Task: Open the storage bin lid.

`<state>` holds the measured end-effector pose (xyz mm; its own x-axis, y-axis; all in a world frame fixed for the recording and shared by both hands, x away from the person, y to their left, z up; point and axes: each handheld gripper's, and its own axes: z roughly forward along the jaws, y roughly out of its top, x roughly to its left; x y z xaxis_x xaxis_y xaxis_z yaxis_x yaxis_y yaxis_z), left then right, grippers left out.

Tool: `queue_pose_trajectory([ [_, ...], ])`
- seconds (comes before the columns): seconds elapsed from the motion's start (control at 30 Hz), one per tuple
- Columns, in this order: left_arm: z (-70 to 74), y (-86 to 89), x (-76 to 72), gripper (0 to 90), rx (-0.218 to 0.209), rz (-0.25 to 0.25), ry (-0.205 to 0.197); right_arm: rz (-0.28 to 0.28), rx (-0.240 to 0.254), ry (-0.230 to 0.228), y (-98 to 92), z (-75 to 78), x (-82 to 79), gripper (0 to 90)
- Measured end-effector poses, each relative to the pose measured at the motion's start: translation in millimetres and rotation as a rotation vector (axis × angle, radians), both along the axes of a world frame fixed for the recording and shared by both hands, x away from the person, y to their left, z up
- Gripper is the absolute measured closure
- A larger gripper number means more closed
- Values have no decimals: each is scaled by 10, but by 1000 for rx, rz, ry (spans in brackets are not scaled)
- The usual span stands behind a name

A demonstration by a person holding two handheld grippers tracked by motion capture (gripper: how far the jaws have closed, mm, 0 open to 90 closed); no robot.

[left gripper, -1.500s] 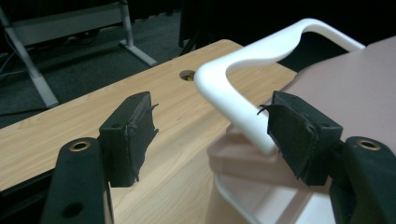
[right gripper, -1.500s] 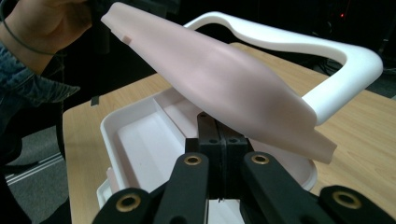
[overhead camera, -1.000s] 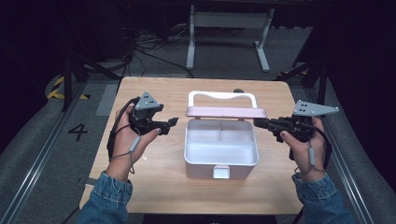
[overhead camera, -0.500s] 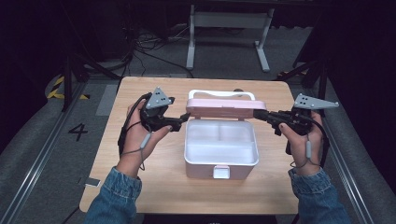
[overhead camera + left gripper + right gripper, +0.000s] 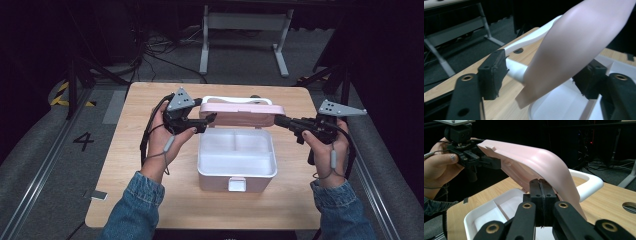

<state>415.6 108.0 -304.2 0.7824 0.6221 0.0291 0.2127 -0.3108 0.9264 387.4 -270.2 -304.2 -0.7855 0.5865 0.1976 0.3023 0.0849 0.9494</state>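
High view: box (image 5: 237, 165) is sitting mid-table (image 5: 150, 200), pink lid (image 5: 240, 118) raised, left gripper (image 5: 206, 121) and right gripper (image 5: 278, 120) flanking its ends. Left gripper view: jaws are standing spread around the lid edge, unclamped, so it could be dropping shut. Right gripper view: jaws are pressing together, touching the lid's near edge.

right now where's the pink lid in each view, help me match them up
High view: the pink lid stands open along the far edge of the white box, between the two grippers.
Left gripper view: it fills the centre and upper right, between the open jaws.
Right gripper view: it arcs from upper left to centre, behind the closed jaws.
Shared landmark: the white handle behind the lid.
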Motion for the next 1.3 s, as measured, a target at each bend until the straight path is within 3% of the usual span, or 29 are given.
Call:
queue_pose_trajectory([
  [0.23, 13, -20, 19, 615, -43, -18, -13, -1, 4, 0, -8, -6, 6, 900],
  [0.57, 29, -30, 46, 625, -33, -9, -17, -16, 6, -8, -63, 15, -26, 861],
  [0.87, 76, -38, 111, 636, -18, -7, 7, -77, -51, -4, -266, 17, -106, 755],
  [1.3, 75, -60, 445, 659, -18, 32, 30, -183, -90, 37, -592, -79, -263, 700],
])
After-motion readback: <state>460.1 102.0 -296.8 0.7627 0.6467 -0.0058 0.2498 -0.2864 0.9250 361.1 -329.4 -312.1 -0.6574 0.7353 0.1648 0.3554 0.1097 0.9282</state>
